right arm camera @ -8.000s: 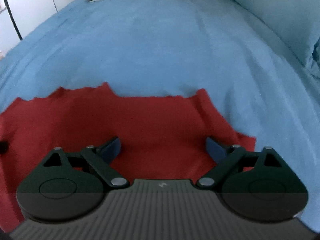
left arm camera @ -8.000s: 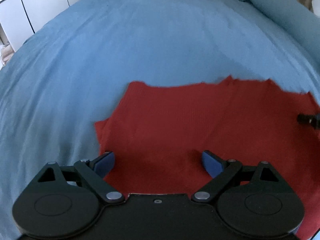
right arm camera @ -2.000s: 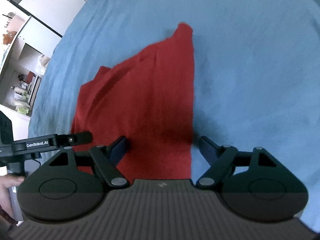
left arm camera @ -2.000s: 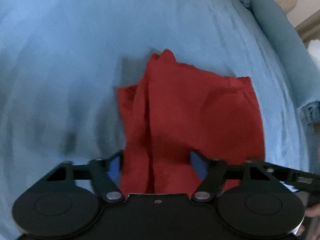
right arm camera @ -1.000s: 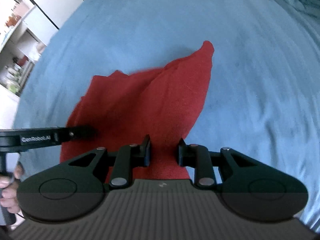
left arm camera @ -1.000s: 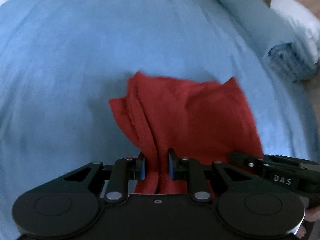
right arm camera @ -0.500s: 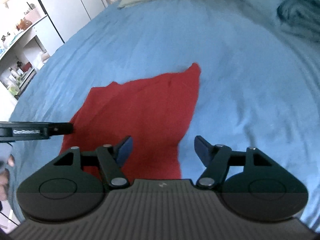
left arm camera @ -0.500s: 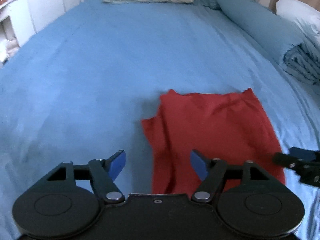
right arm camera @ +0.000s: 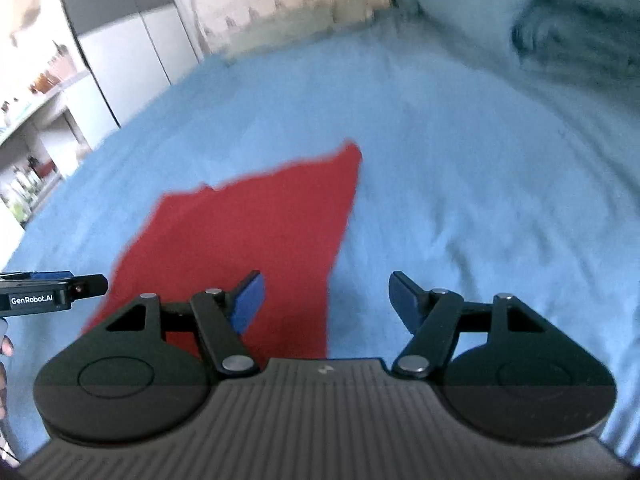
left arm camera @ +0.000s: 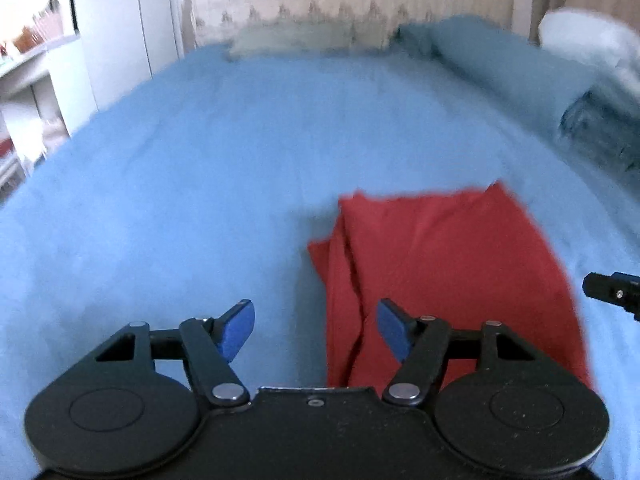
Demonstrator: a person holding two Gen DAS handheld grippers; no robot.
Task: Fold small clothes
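So the red garment (left arm camera: 444,264) is lying folded on the blue bedsheet (left arm camera: 180,184), just ahead of both grippers. Left gripper (left arm camera: 316,330) has its jaws spread wide but easing inward a bit; only the garment's left edge sits in the gap, and the blue pads (left arm camera: 394,330) aren't pressing on it. Right gripper (right arm camera: 326,304) is wide too and grips nothing, with the cloth's right edge running between its fingers. Farther ahead and to the right there's a rolled blue duvet (left arm camera: 508,64). Both views are pretty blurry.
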